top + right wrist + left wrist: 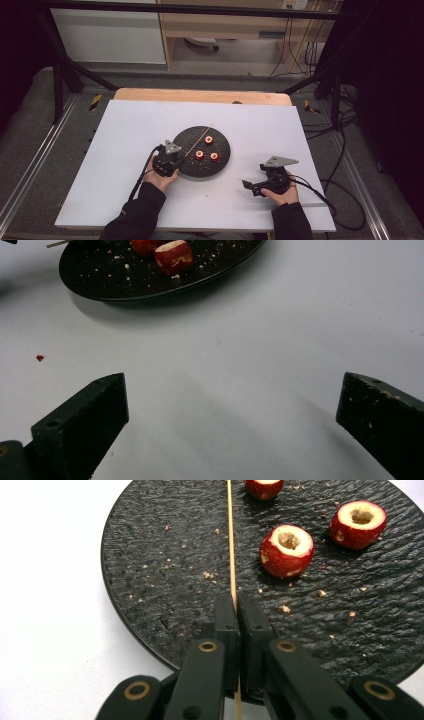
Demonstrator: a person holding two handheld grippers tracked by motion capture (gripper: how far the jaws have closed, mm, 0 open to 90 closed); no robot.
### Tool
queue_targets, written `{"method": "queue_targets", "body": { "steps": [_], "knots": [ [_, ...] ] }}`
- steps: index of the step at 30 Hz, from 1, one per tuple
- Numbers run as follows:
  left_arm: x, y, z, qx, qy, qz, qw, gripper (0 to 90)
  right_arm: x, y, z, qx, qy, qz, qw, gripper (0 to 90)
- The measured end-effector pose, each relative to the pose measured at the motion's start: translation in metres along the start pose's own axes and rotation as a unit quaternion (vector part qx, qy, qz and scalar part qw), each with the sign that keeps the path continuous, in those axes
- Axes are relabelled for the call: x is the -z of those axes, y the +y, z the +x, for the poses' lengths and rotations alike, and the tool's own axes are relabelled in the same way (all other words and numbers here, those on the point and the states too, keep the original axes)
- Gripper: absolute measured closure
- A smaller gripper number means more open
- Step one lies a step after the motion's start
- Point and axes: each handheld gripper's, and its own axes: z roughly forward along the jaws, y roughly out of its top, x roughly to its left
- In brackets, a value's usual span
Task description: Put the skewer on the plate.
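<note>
A round black slate plate [192,167] lies mid-table with three cored red fruits [199,154] on it. In the left gripper view the fruits [286,550] show hollow pale centres, and crumbs dot the plate [165,580]. My left gripper [175,161] sits at the plate's left rim, shut on a thin wooden skewer [231,545] that runs out over the plate. The skewer [200,136] points toward the far right. My right gripper [248,186] rests on the white surface right of the plate, open, with nothing between its jaws. The right gripper view shows the plate [100,285] and a cut fruit [174,256] ahead.
A white board [125,200] covers the table, with a wooden edge [200,95] at the back. A small red crumb [39,358] lies on the board. Black frame legs and cables [325,185] flank the table.
</note>
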Motion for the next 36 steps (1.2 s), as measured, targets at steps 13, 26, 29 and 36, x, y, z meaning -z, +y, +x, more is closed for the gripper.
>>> {"method": "queue_targets", "body": {
  "steps": [13, 26, 29, 36],
  "knots": [
    [0.021, -0.002, 0.009, -0.037, -0.061, -0.012, 0.9974, 62.0, 0.002, 0.001, 0.0, -0.001, 0.0, -0.007, 1.0, 1.3],
    [0.05, -0.019, 0.039, -0.058, -0.103, -0.008, 0.993, 25.0, 0.005, 0.002, -0.001, -0.005, -0.003, -0.01, 0.9999, 0.8],
    [0.057, -0.027, 0.047, -0.061, -0.093, -0.005, 0.9938, 19.4, 0.005, 0.002, -0.001, -0.006, -0.002, -0.009, 0.9999, 0.7],
    [0.07, -0.056, 0.068, -0.041, -0.08, -0.007, 0.9959, 10.4, 0.004, 0.002, -0.001, -0.006, 0.001, -0.007, 1.0, 0.7]
  ]
}}
